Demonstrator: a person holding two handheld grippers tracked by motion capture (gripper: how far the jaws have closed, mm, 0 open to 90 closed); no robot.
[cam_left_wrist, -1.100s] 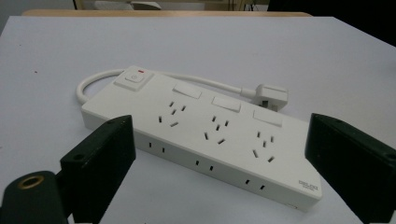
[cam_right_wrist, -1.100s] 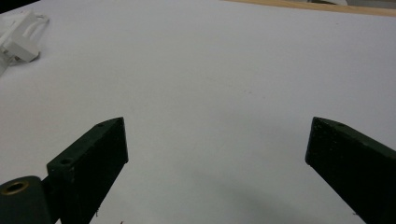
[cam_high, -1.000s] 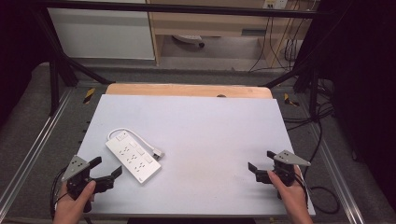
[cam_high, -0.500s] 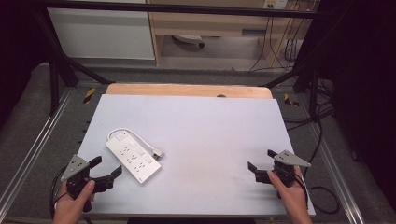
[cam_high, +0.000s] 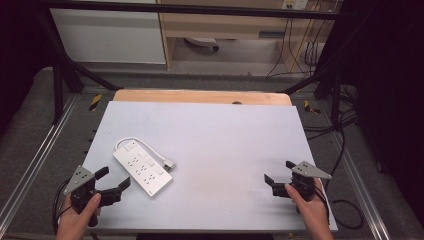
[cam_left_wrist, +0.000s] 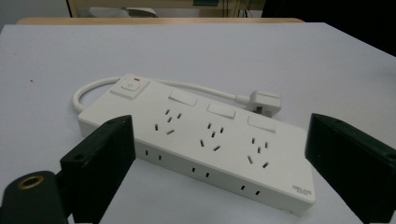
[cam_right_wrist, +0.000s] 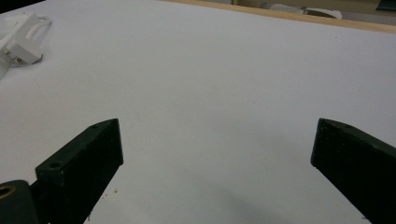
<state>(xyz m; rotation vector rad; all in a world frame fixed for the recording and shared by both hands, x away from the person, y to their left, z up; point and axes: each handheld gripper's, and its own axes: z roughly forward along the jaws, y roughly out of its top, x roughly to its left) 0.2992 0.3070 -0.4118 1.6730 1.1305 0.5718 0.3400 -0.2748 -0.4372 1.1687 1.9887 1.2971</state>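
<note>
White rectangular plastic power strip (cam_left_wrist: 201, 149) with three sockets, switches and coiled cord; left gripper (cam_high: 107, 186) just beside it, right gripper (cam_high: 280, 175) well apart, both wide.

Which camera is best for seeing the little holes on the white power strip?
The left gripper view is best: the power strip lies close ahead of the open jaws, so its sockets, switches and red light are clear. The high view shows the whole strip and its cord, but small. The right gripper view catches just a white corner at the top left.
</note>
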